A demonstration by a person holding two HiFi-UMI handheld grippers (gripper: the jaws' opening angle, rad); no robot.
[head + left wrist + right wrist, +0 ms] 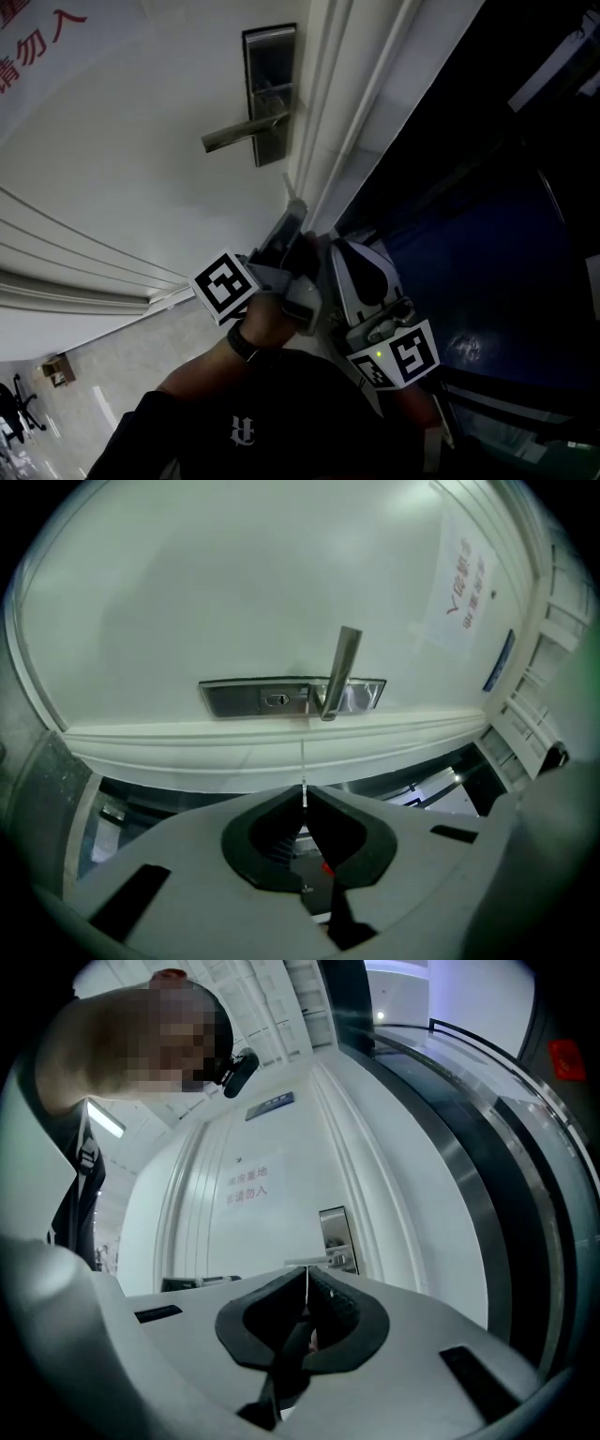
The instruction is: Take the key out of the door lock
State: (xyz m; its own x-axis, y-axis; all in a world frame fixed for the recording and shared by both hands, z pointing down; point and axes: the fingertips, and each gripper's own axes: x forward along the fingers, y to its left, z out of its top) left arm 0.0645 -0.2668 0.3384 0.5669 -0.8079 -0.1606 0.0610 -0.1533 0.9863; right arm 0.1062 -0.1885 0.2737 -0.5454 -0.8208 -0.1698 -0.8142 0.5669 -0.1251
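Observation:
The steel lock plate (270, 84) with its lever handle (246, 131) sits on a white door. In the left gripper view the keyhole (277, 700) on the lock plate (244, 697) looks empty, beside the lever handle (342, 667). My left gripper (295, 208) points at the door just below the plate, shut on a thin pale key (287, 185) that sticks out past its tips. The key (303, 766) shows edge-on above the left gripper (305, 803). My right gripper (337, 242) hangs close beside it, and in its own view the right gripper (307, 1283) is shut with nothing seen in it.
A notice with red lettering (37, 37) is stuck on the door to the left. White frame mouldings (328, 141) run beside the lock, with a dark glass panel (469, 187) to the right. Pale floor tiles (112, 375) lie below. A person's forearm (216, 366) holds the left gripper.

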